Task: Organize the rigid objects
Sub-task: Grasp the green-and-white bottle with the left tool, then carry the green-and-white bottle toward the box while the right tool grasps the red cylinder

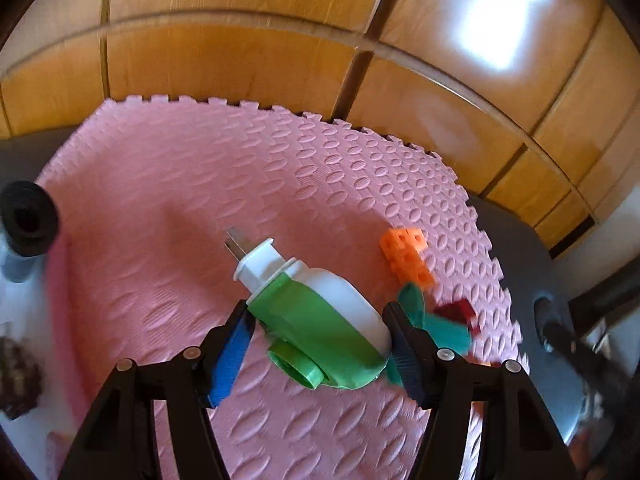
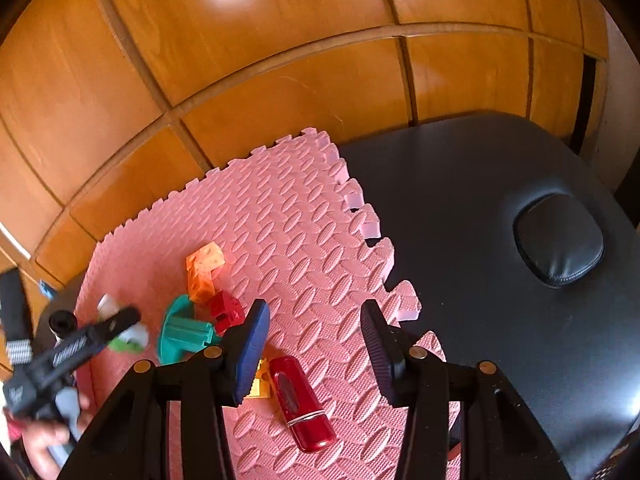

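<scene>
Clearly the left gripper point(image 1: 318, 336) has the green-and-white plug-in device point(image 1: 320, 316) clamped between its two fingers – the blue pad point(image 1: 230, 356) presses its green side and the opposite finger meets its white end, so the device sits crosswise with its metal prongs pointing away toward the far part of the pink foam mat point(image 1: 180, 184). The device appears lifted just above the mat, though how far cannot be told. Just beyond that gripper, to the right in the left wrist view, lie an orange block point(image 1: 406, 254), a teal piece point(image 1: 436, 320) and a dark red block point(image 1: 456, 312), close together; this view is blurred at its edges.

The right gripper point(image 2: 316, 344) hangs over the mat with its jaws apart and nothing between them. Below it, nearer its left finger, a glossy red oblong case point(image 2: 300, 404) lies flat on the mat, and a small yellow piece point(image 2: 260, 384) lies just beside it, partly hidden by the finger. Farther off in the right wrist view the orange block point(image 2: 204, 272), a red block point(image 2: 226, 310) and the teal piece point(image 2: 184, 334) form a tight cluster.

The mat rests on a black padded table point(image 2: 480, 240) – beyond it stands wood panelling point(image 2: 280, 40). At the lower left of the right wrist view a person's hand point(image 2: 44, 444) carries the left gripper, blurred.
</scene>
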The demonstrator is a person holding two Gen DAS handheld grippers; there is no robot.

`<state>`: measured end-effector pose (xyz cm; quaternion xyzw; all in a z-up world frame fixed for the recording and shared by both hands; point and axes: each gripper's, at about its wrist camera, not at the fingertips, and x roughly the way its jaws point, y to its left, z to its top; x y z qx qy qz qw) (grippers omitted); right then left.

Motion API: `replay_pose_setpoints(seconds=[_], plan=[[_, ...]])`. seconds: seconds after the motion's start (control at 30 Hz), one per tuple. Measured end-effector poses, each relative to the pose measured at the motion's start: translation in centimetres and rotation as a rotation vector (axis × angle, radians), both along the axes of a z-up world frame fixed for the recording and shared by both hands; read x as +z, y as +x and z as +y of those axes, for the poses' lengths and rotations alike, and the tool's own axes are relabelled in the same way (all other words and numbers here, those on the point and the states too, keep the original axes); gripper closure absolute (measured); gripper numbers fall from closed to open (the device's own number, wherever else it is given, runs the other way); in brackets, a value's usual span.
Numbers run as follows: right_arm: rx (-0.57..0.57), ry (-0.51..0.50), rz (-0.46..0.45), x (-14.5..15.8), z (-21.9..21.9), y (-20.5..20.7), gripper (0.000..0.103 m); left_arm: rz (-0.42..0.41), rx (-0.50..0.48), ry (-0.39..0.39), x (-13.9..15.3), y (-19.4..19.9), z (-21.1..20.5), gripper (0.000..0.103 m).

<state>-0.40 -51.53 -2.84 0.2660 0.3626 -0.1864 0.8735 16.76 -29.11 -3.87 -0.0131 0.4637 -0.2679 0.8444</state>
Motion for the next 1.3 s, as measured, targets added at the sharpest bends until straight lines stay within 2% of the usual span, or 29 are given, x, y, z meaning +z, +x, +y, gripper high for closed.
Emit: replay_pose_setpoints(seconds=[0.13, 0.3, 0.67, 0.73, 0.77, 1.0, 1.3], plan=[[0.025, 0.067, -0.011, -0.4, -0.3, 0.1, 0.056, -0.057, -0.032, 0.018, 1.1, -2.8, 1.5, 0.037], [0.092, 0.094, 0.055, -1.4, 0.3, 0.7, 0.056, -0.094, -0.061, 0.028, 2.0, -5.6, 3.2, 0.037], [0.232, 0.03, 0.214, -3.0, 2.9, 1.2, 0.059, -0.174, -0.08, 0.031, 4.0, -10.4, 6.1, 0.037], [0.248, 0.004, 0.275, -4.0, 3.3, 1.6, 0.067, -0.183, -0.076, 0.028, 4.2, -10.9, 6.8, 0.037], [0.252, -0.028, 0.306, -4.4, 3.7, 1.8, 0.077, -0.184, -0.072, 0.025, 4.3, -11.1, 7.2, 0.037], [0.28, -0.152, 0.342, -4.6, 5.7, 1.9, 0.075, -0.151, -0.004, 0.006, 4.1, -12.1, 11.5, 0.037], [0.282, -0.18, 0.335, -4.6, 5.9, 1.8, 0.075, -0.12, 0.198, 0.019, 3.3, -11.3, 20.5, 0.037]])
